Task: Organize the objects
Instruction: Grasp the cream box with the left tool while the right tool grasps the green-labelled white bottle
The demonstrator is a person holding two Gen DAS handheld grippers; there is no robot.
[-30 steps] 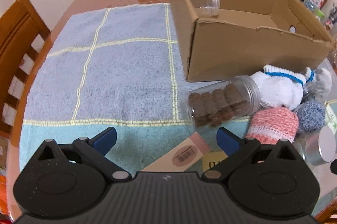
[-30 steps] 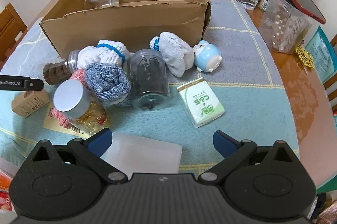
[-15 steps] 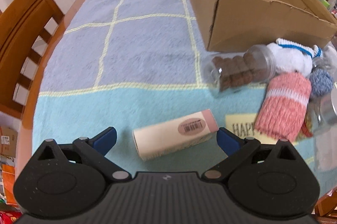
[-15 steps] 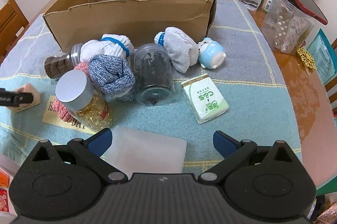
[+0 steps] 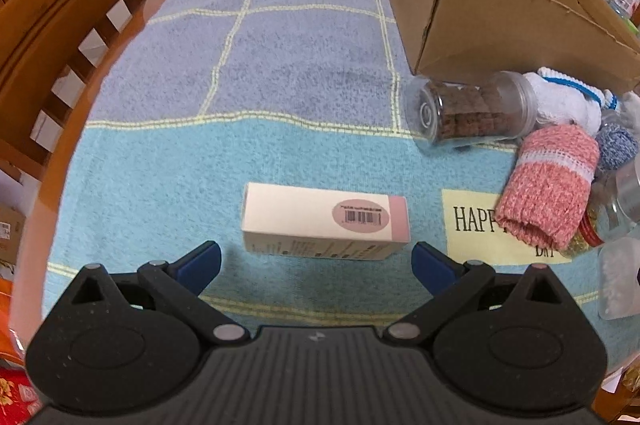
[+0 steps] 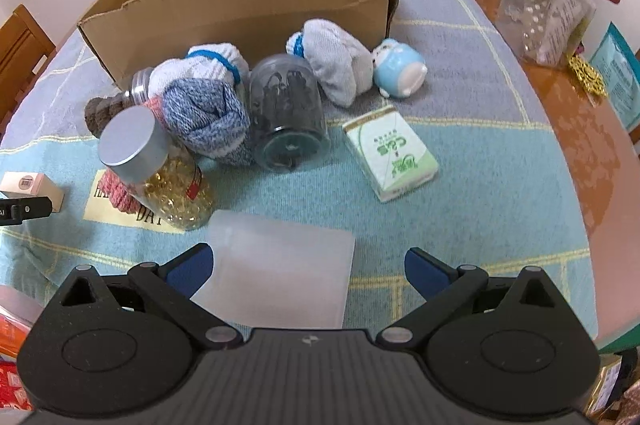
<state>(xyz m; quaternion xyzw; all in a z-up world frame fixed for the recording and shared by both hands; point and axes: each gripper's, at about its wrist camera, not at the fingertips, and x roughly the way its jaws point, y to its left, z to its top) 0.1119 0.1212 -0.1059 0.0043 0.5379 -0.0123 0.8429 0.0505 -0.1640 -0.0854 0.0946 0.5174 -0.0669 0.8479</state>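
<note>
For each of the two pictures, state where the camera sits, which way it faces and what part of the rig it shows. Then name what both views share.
Left wrist: sits on the left gripper, looking forward and down at a cream box lying on the towel; both open blue-tipped fingers show.
Right wrist: sits on the right gripper, facing the cardboard box across the pile; open fingers show, over a frosted plastic case.
Shared: cream box, cardboard box, pink sock, cookie jar.

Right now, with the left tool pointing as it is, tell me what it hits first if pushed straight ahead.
The left tool, open, would probably first meet the cream carton lying crosswise just beyond its fingertips, roughly centred between them, though depth is uncertain.
</note>
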